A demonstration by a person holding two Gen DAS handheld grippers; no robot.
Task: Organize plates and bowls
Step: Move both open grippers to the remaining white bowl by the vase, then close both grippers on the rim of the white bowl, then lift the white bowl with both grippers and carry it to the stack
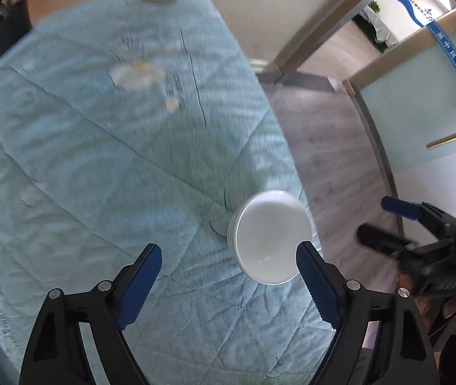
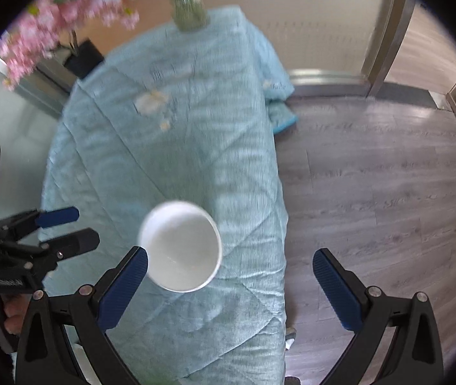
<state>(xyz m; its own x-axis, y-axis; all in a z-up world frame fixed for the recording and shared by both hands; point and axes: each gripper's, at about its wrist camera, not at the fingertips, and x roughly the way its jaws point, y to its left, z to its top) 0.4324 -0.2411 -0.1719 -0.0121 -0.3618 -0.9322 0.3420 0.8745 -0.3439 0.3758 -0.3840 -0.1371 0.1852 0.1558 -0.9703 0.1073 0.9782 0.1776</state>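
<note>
A single white bowl (image 1: pixel 269 237) stands upright on the light blue quilted tablecloth (image 1: pixel 99 160), close to the table's right edge. My left gripper (image 1: pixel 228 285) hovers over it, open; the bowl lies by its right finger (image 1: pixel 318 282), with no pad pressing on it. In the right wrist view the same bowl (image 2: pixel 181 245) sits just beside the left finger (image 2: pixel 125 288) of my right gripper (image 2: pixel 231 288), which is open and holds nothing. Each gripper shows in the other's view: the right gripper (image 1: pixel 374 216) and the left gripper (image 2: pixel 85 227).
A glass vase (image 2: pixel 189 12) stands at the far end of the table. Pink flowers (image 2: pixel 51 22) in a black planter (image 2: pixel 83 54) stand behind its far left corner. Wooden floor (image 2: pixel 372 176) lies to the right, and a glass door (image 1: pixel 420 96) beyond it.
</note>
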